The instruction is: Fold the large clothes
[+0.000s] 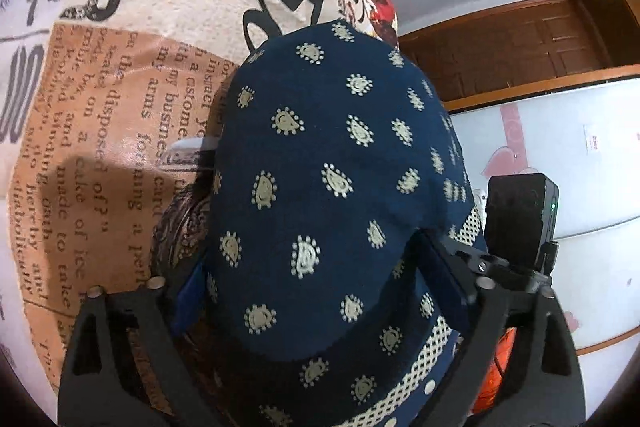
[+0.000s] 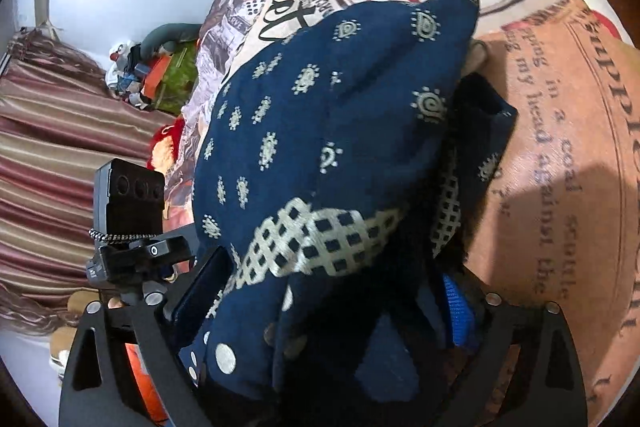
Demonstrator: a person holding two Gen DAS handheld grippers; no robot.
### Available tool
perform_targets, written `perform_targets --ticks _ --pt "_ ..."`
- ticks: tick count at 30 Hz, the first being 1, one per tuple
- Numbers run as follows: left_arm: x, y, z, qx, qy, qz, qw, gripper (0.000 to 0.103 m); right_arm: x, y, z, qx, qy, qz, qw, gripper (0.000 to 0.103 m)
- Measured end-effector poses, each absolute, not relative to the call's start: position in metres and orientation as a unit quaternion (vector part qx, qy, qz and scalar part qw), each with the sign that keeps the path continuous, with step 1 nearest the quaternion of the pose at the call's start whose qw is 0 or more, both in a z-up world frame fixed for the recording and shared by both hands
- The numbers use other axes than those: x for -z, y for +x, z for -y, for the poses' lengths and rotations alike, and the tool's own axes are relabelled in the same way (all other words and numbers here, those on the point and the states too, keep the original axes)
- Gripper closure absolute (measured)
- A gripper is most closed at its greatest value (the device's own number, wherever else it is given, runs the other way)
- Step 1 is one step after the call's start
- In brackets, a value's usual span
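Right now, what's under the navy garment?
The newspaper-print bedsheet shows around the navy garment, held by both the left gripper and right gripper. Directly beneath is covered by cloth, so unseen.

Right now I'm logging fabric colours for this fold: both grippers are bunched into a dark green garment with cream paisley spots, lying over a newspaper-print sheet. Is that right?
Not quite: the garment is navy blue, not green, as the left wrist view shows plainly. The rest holds: cream paisley spots, the left gripper and right gripper bunched into it, over the newspaper-print sheet.
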State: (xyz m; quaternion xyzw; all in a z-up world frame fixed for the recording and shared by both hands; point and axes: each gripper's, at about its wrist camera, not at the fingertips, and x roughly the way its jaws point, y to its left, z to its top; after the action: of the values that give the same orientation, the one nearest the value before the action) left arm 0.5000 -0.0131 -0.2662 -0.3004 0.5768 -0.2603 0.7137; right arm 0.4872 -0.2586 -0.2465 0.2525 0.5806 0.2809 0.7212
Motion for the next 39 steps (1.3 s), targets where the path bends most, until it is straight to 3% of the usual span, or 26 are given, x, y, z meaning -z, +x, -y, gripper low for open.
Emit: perform_targets --ticks 2,7,11,27,39 --pt "0.261 0.494 0.013 0.261 -0.292 -0.573 0.72 0.024 0.244 0.486 0.26 -0.284 0.255 -0.575 0.724 0.024" --pt "0.238 0.481 0.013 0.26 -0.267 -0.559 0.741 0.031 0.229 0.483 0.261 -0.291 0.254 -0.56 0.733 0.05" --pt "0.218 0.47 0.002 0.261 -0.257 -0.545 0.754 0.035 0.213 0.478 0.255 -0.292 0.245 -0.552 0.742 0.06" --pt "0.098 0.411 -0.087 0.242 -0.249 -0.43 0.833 0.035 0.093 0.447 0.184 -0.355 0.181 -0.462 0.792 0.062" --pt "0.087 0.368 -0.179 0.176 -0.269 -0.403 0.857 0.035 0.075 0.428 0.078 -0.413 0.151 -0.457 0.773 0.062"
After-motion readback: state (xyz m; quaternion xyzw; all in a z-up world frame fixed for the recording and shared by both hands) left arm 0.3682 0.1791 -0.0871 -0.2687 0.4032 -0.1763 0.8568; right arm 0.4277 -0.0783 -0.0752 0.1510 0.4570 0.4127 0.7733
